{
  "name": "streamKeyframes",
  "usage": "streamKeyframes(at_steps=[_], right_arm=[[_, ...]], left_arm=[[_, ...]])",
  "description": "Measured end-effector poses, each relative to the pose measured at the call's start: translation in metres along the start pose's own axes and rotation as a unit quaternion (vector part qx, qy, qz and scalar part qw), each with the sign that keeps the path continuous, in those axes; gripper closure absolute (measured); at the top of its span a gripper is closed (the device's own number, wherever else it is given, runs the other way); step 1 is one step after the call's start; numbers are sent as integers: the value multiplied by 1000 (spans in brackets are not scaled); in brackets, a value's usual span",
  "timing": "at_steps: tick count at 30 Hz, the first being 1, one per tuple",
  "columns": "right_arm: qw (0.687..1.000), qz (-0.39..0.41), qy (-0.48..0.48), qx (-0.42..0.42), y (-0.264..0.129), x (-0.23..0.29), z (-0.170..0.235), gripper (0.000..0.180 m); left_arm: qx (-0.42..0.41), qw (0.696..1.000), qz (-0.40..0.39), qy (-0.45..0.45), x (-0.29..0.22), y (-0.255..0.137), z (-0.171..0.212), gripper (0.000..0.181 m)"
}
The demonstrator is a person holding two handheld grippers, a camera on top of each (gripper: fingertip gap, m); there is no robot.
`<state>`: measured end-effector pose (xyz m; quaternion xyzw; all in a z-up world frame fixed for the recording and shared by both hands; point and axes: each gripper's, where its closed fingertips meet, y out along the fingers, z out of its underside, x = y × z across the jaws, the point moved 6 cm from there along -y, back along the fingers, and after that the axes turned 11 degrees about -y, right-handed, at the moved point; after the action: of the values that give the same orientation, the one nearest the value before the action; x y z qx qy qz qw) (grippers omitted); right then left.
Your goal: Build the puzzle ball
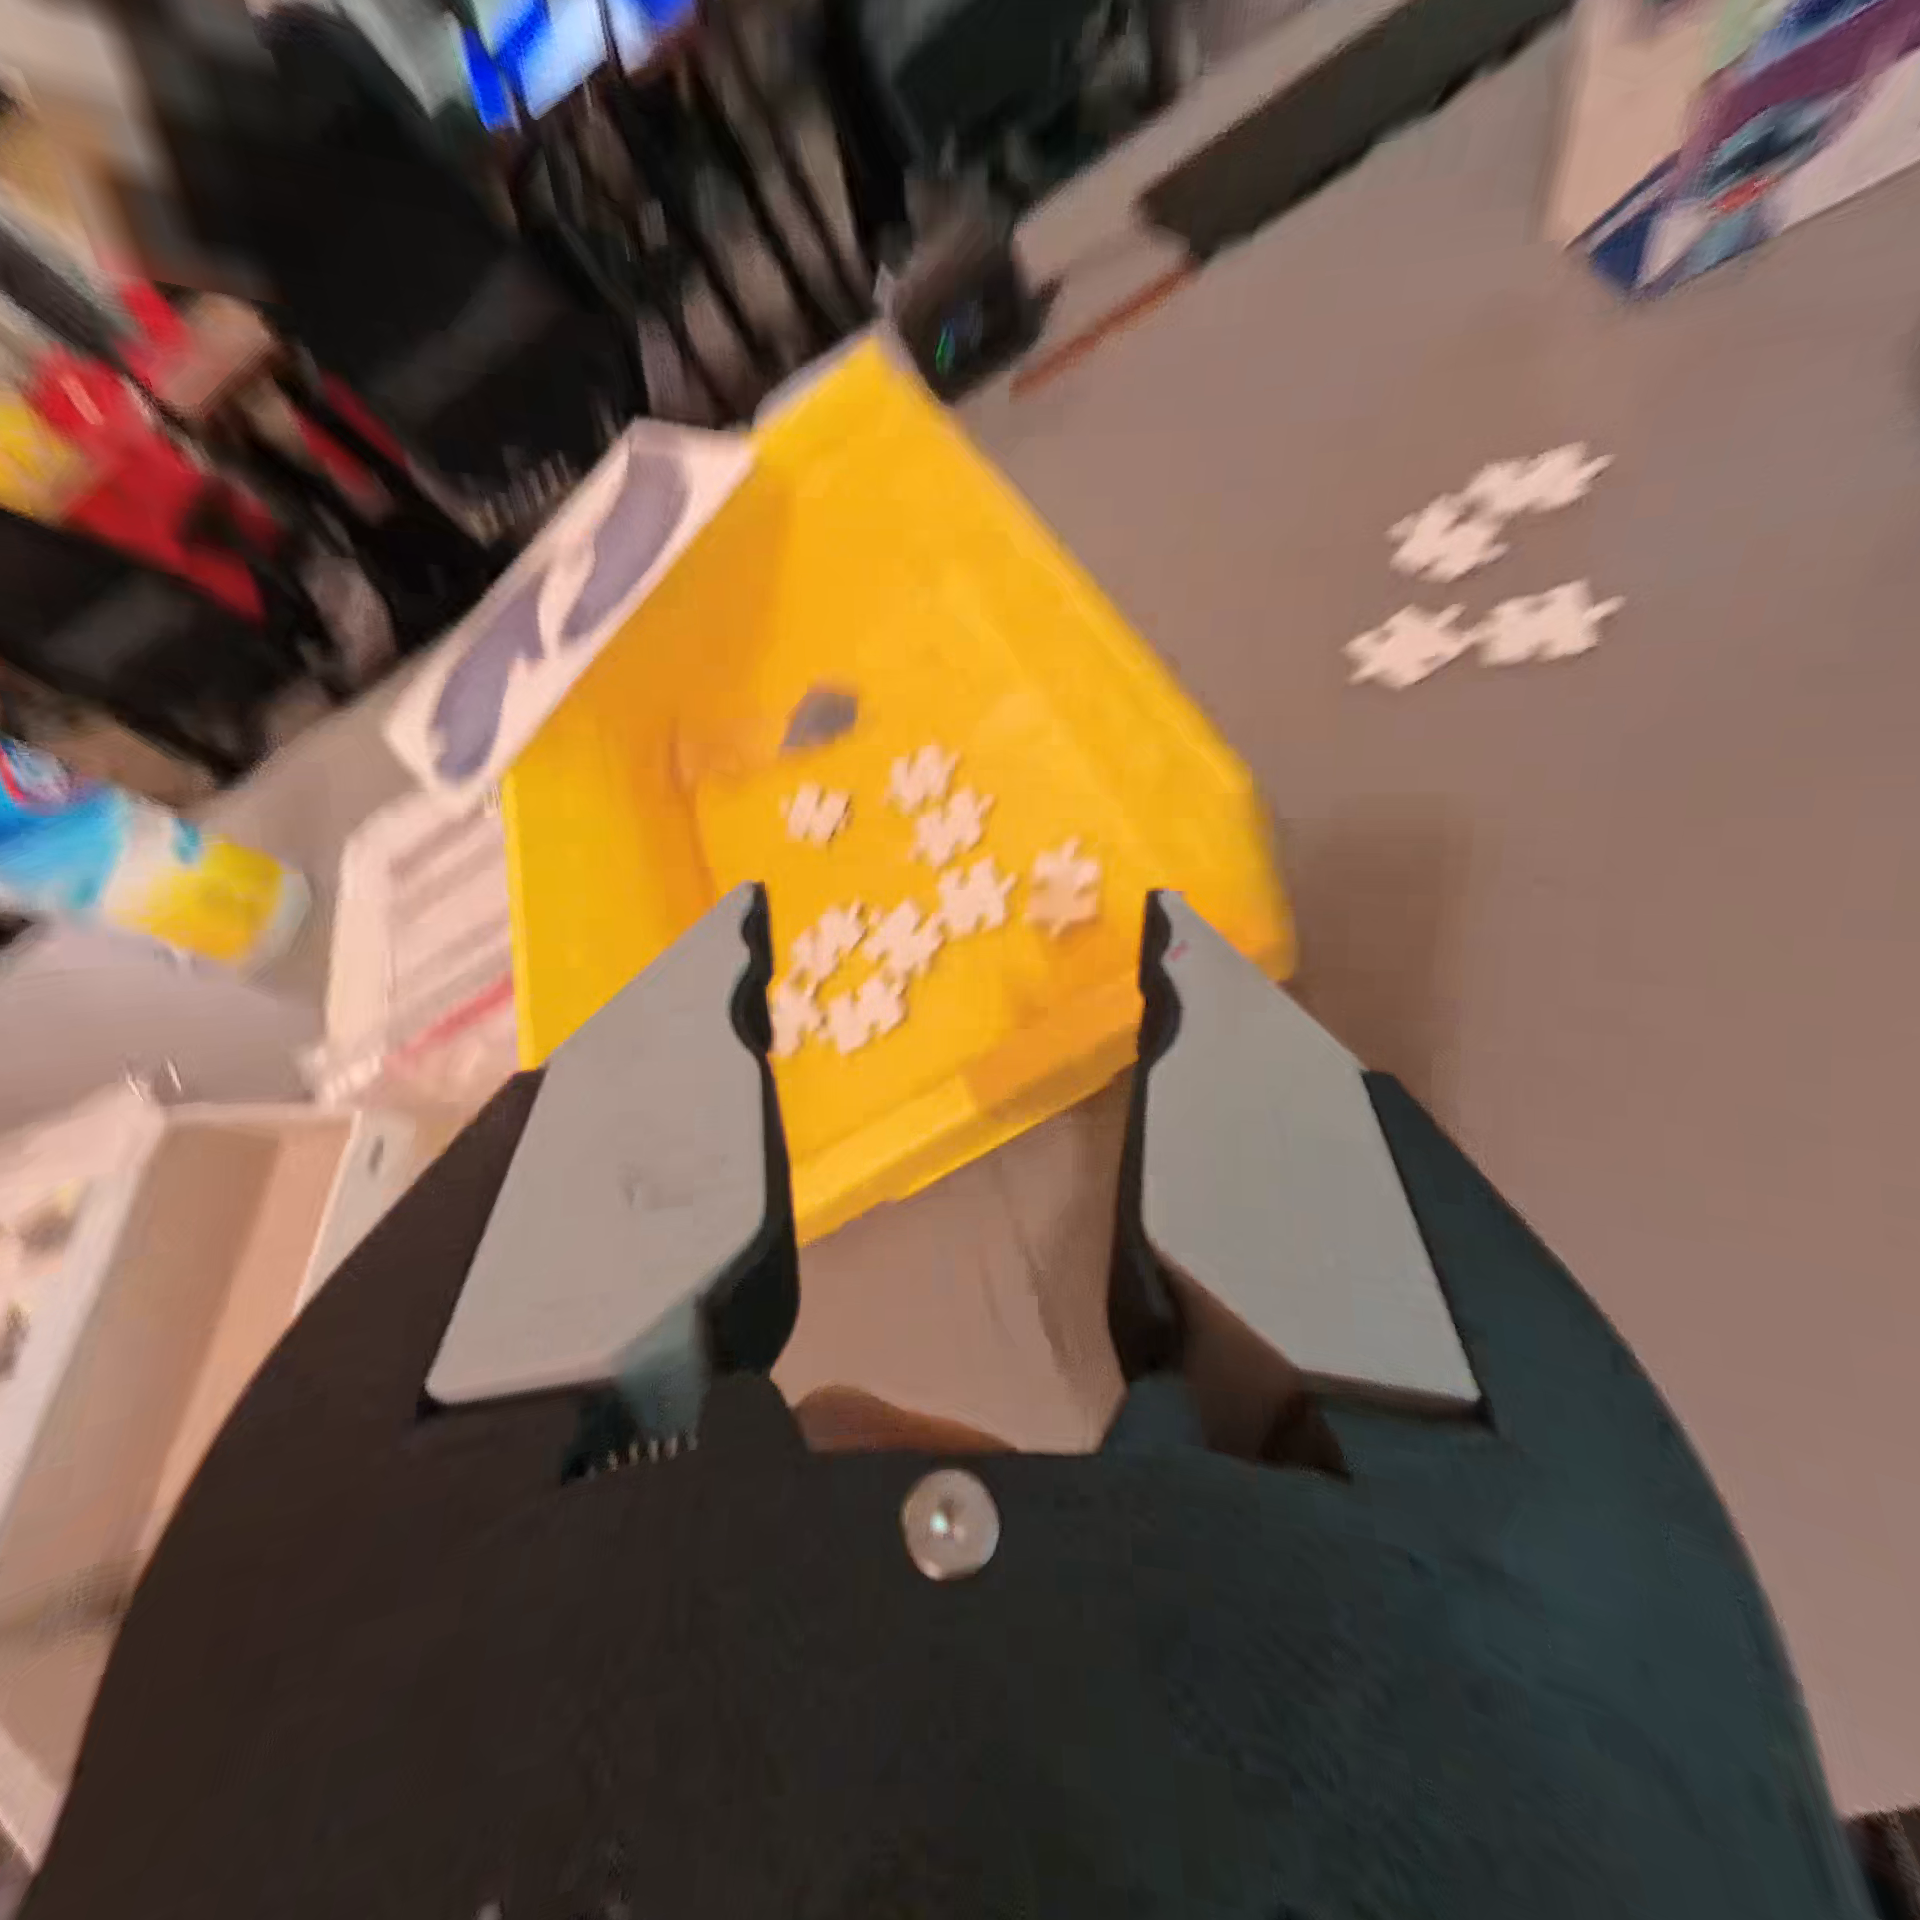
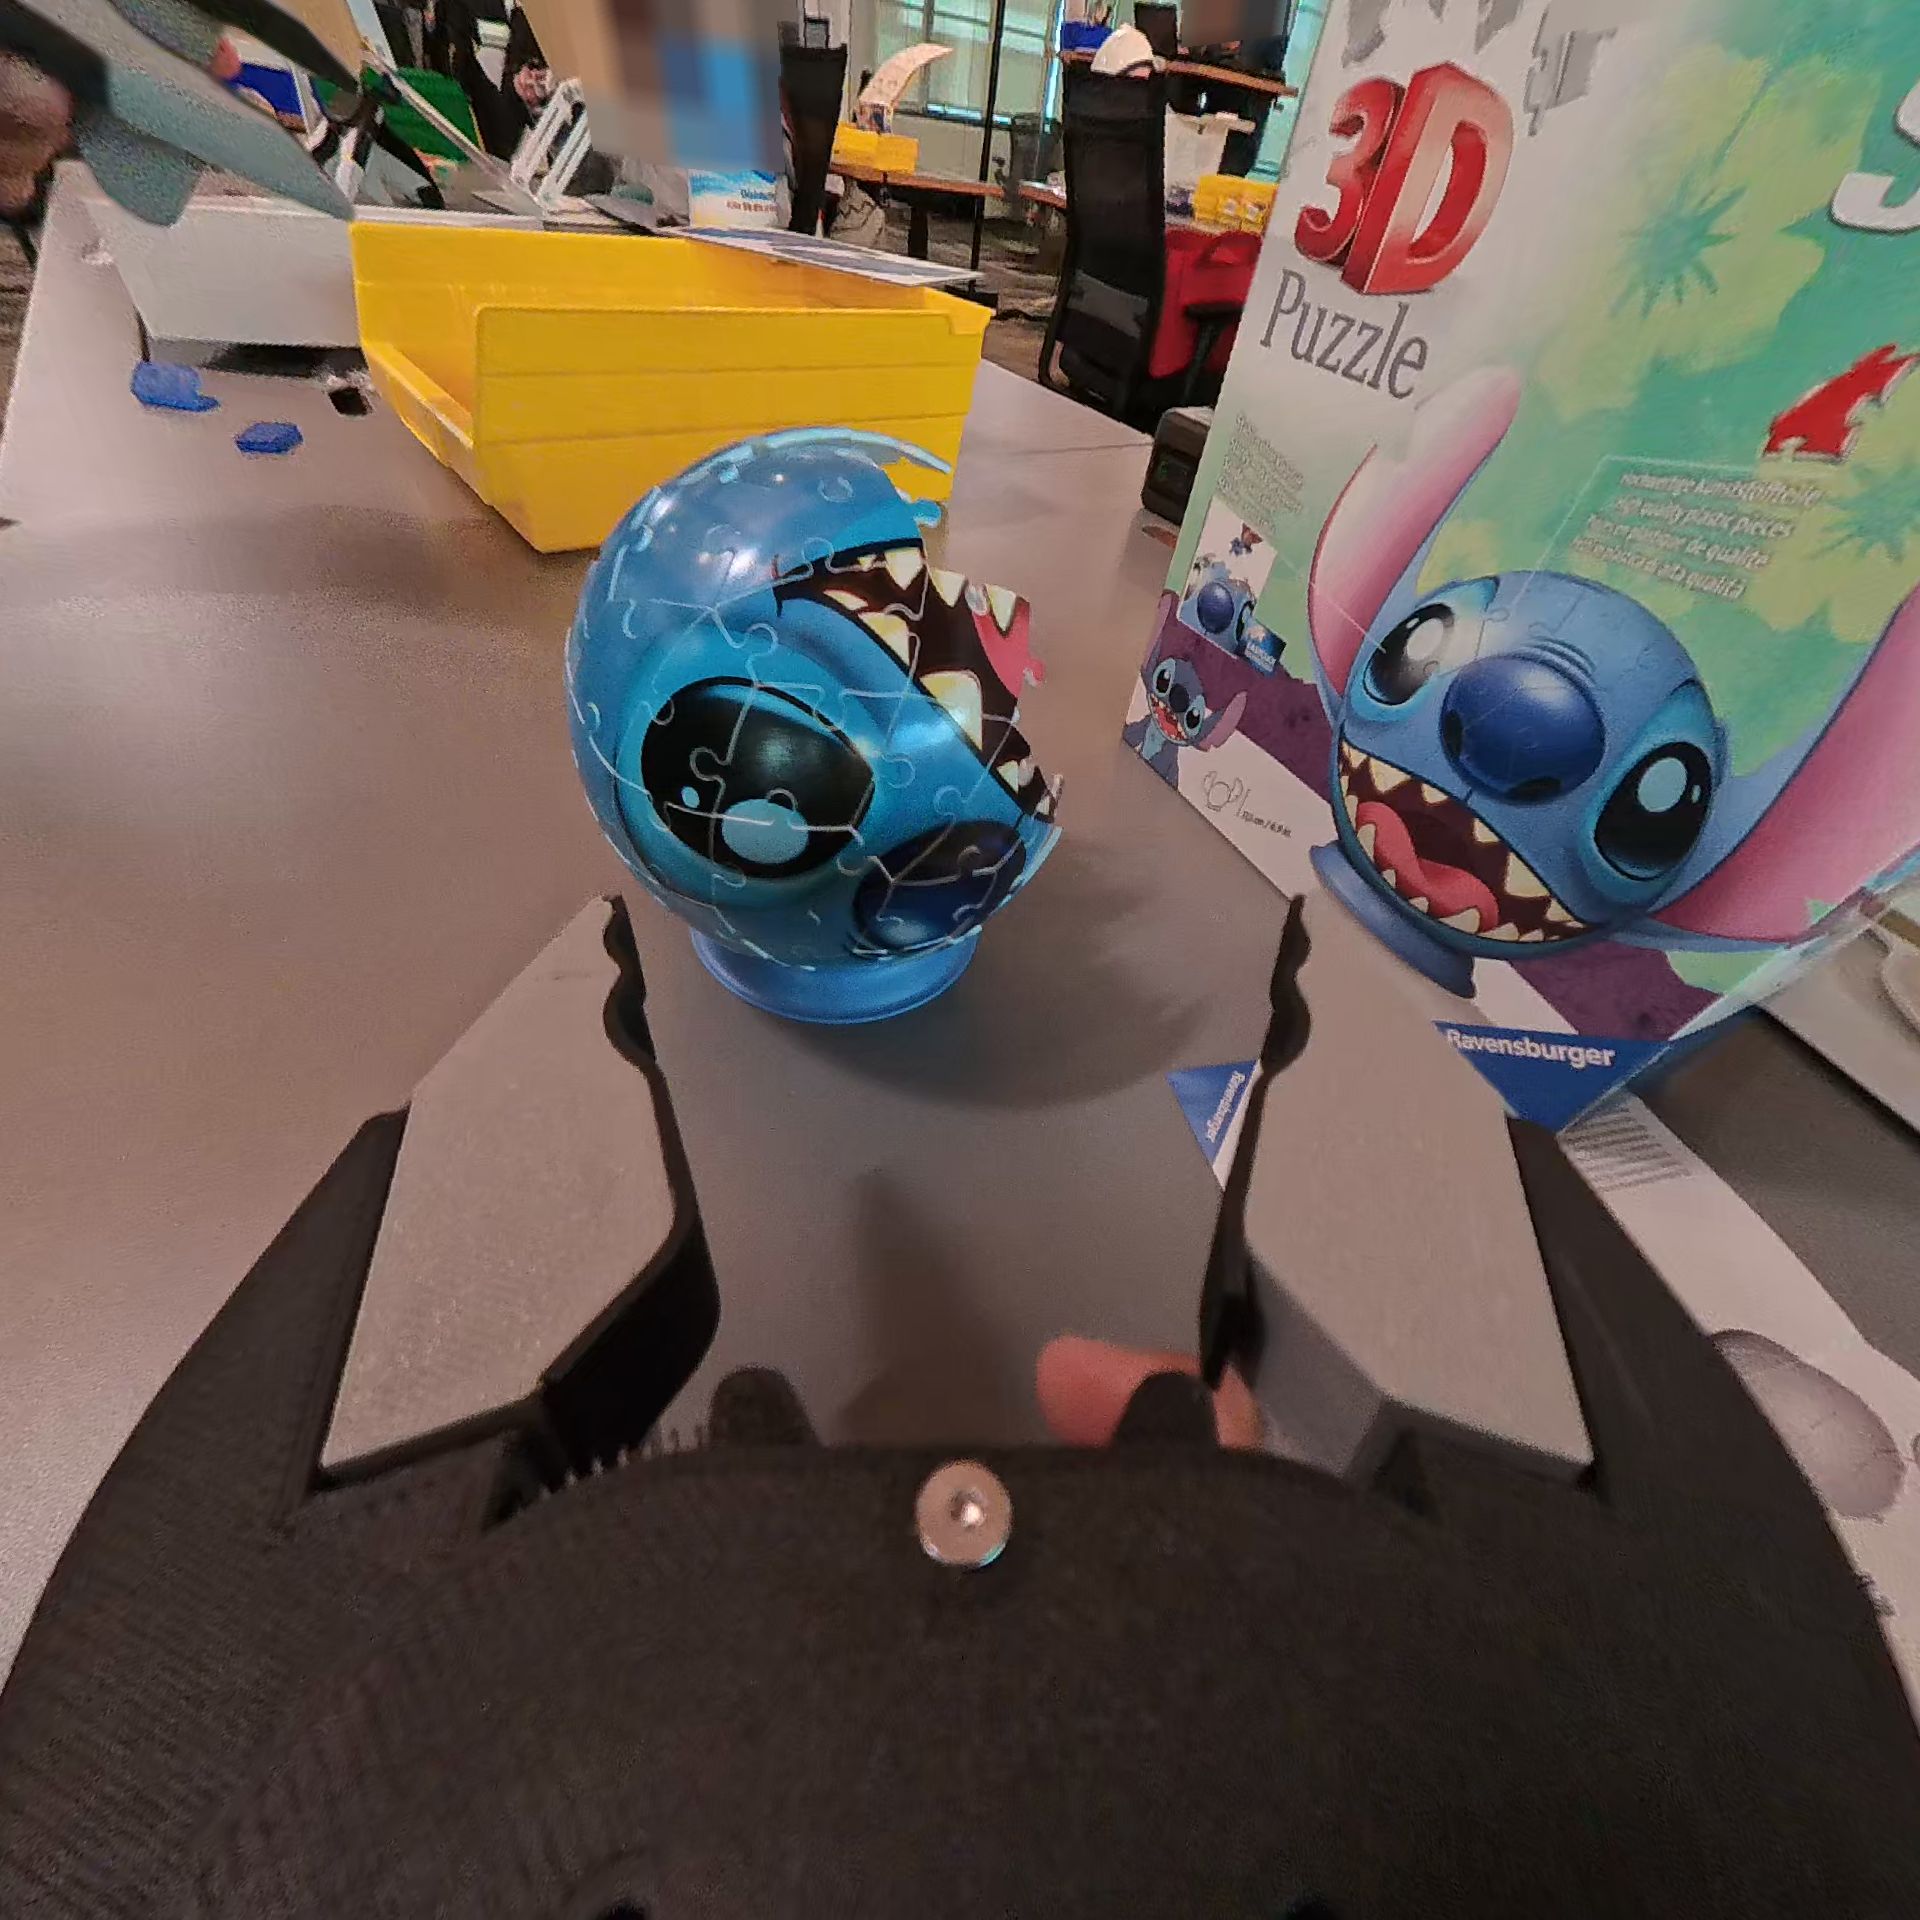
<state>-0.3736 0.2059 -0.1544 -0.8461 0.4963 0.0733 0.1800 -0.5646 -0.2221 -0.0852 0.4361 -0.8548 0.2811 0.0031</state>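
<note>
A partly built blue puzzle ball (image 2: 800, 717) stands tilted on a blue ring stand (image 2: 831, 977) on the grey table, with an open gap on its upper right side. My right gripper (image 2: 951, 914) is open and empty, just in front of the ball. A yellow bin (image 1: 883, 790) holds several loose white-backed puzzle pieces (image 1: 904, 925); it also shows behind the ball in the right wrist view (image 2: 665, 353). My left gripper (image 1: 956, 904) is open and empty, hovering above the bin's near end. This view is blurred by motion.
More white pieces (image 1: 1486, 561) lie on the table right of the bin. The puzzle box (image 2: 1579, 540) stands upright right of the ball. Two small blue pieces (image 2: 208, 405) and a white tray (image 2: 239, 281) sit at the far left. Papers (image 1: 436, 914) lie left of the bin.
</note>
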Motion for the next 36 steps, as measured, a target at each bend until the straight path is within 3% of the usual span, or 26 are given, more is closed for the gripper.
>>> streamKeyframes(at_steps=[2,4,6,8,11,12,18,19,21,25,31,36], right_arm=[[1000,-3,6,7,2,-1,3,62],[1000,-11,17,10,4,-1,5,62],[999,-17,25,12,6,0,5,61],[999,-24,28,6,5,1,4,61],[999,-41,24,-13,2,6,-2,61],[998,-48,25,-16,3,9,-3,61],[999,-33,-21,10,14,25,-6,61],[999,-29,-12,17,16,26,-5,61],[999,-30,14,31,21,28,-3,61],[997,-41,46,40,28,34,-3,61],[996,-11,78,43,38,29,-5,64],[998,2,29,57,45,38,-7,64]], left_arm=[[79,996,8,-29,36,22,9,97],[124,991,-7,-58,60,47,14,102],[151,983,60,-85,45,63,13,106],[99,978,172,-61,2,65,-1,115],[-21,971,216,97,-65,55,-19,129],[-35,965,216,147,-88,51,-22,82],[-159,910,272,271,-189,24,-53,95],[-161,902,285,280,-203,31,-52,98],[-124,897,282,318,-226,60,-40,87],[-113,893,291,325,-248,97,-34,86],[-152,866,283,382,-263,108,-38,84],[-180,856,272,400,-273,108,-36,81]])
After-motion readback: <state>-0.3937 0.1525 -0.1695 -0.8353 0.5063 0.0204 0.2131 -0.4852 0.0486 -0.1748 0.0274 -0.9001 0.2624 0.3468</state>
